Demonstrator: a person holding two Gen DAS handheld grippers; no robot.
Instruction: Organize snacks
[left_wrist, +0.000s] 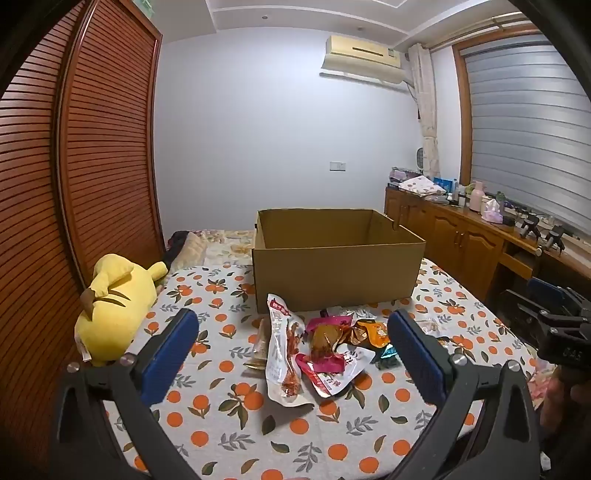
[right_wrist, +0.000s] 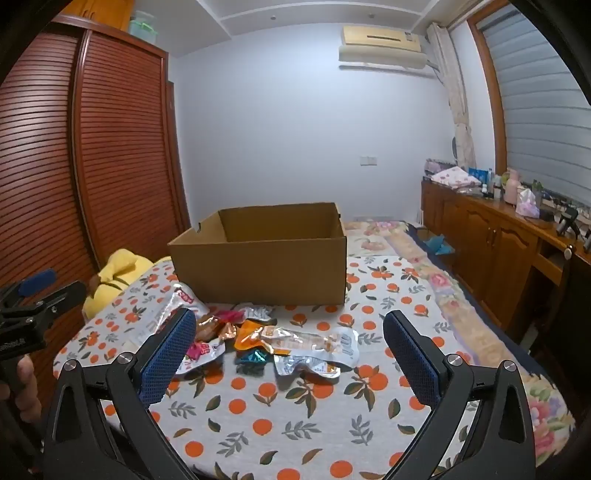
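A heap of snack packets (left_wrist: 325, 347) (right_wrist: 258, 339) lies on an orange-print cloth in front of an open cardboard box (left_wrist: 338, 266) (right_wrist: 260, 258) whose inside looks bare. A long white packet with red contents (left_wrist: 286, 354) lies at the heap's left; a silver and orange packet (right_wrist: 317, 349) lies at its right. My left gripper (left_wrist: 293, 332) hovers over the near side of the heap, wide open and holding nothing. My right gripper (right_wrist: 290, 332) hangs beside it, also wide open with nothing between its blue pads (right_wrist: 168, 354).
A yellow plush toy (left_wrist: 110, 310) (right_wrist: 118, 273) lies at the table's left edge, by a slatted wooden wardrobe (left_wrist: 74, 166). A wooden sideboard (left_wrist: 461, 236) (right_wrist: 491, 243) with bottles and clutter runs along the right. A floral bedspread (right_wrist: 461, 302) lies right of the cloth.
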